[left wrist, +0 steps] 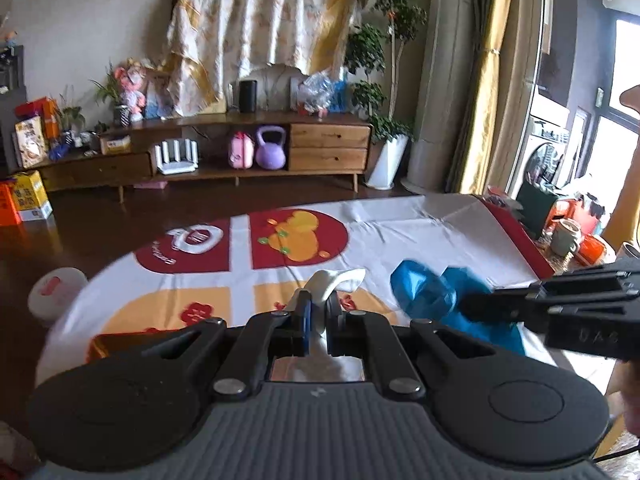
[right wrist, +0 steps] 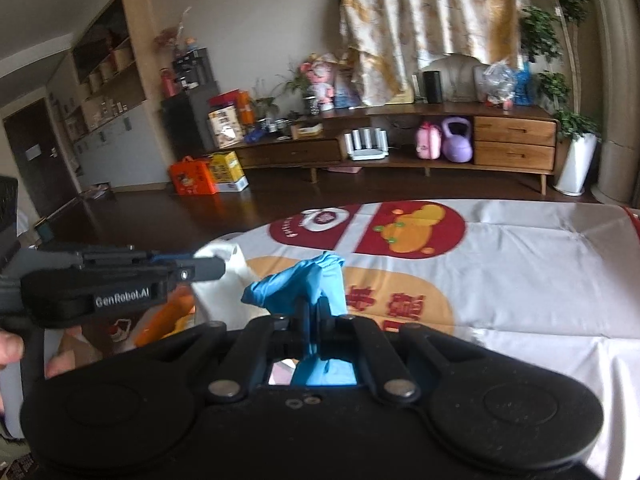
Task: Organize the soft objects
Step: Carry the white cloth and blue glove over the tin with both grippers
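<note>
Fingers (left wrist: 306, 312) of the left gripper (left wrist: 318, 308): closed to a narrow gap, pinching a white soft piece (left wrist: 334, 282), thin cloth or film; which, I cannot tell. The material runs down between the fingers and shows again in the opening behind them. Its free end flops forward and to the right past the fingertips, above the table (left wrist: 400, 232).

Fingers (right wrist: 333, 322) of the right gripper (right wrist: 318, 312): pressed together on a blue glove (right wrist: 300, 280). The glove bunches up in front of the fingertips in a crumpled peak, a flat flap hanging on its right side. More blue shows through the opening behind the fingers. It looks thin, rubbery and slightly glossy, and appears to hang clear of the table.

Relative placement: in the left wrist view the right gripper enters from the right edge, with the blue glove at its tip, just beside and to the right of the white piece. In the right wrist view the left gripper comes in from the left edge, the white piece draped below its tip, near the glove's left side. Part of a hand (right wrist: 10, 350) shows under that gripper.

Table cover: white cloth printed with red and orange panels. Beyond it are dark wood floor and a long low wooden cabinet (left wrist: 328, 148) holding a purple kettlebell (left wrist: 271, 154).
</note>
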Motion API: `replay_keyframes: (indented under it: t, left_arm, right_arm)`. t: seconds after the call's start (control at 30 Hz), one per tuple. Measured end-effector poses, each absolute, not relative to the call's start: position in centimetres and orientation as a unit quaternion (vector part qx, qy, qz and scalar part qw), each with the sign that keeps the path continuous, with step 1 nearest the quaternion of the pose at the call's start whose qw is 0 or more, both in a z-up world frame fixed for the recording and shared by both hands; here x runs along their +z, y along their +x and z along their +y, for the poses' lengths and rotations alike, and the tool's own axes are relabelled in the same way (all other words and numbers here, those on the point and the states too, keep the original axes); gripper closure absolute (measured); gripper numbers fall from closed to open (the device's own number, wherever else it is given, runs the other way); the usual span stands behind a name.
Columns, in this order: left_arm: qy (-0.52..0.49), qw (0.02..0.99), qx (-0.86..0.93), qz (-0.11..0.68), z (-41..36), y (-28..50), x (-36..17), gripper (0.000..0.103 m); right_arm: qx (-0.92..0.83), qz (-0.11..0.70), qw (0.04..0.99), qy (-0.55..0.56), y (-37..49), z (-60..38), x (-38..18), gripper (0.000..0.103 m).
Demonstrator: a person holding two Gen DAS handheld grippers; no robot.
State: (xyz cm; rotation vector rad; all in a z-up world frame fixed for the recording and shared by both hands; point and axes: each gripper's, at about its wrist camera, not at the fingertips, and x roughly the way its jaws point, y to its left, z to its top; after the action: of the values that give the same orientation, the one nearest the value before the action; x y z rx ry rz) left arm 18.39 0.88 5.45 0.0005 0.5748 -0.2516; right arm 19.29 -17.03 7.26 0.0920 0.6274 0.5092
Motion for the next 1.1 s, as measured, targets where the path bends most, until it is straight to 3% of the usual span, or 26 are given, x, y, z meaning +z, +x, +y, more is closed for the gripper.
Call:
replay_keyframes:
  t: [0.53, 1.1]
  left_arm:
    - [0.012, 0.965, -0.053, 0.258, 8.9, 16.9, 8.2, 0.096]
    - [-0.01, 0.938, -0.016, 0.346, 14.4, 19.5, -1.0, 0.096]
  right_arm:
    - [0.309, 0.307, 0.9, 0.01, 19.9, -7.0, 7.8, 0.101]
    - [0.328, 0.371, 0.868, -0.044, 24.0, 1.7, 0.8, 0.101]
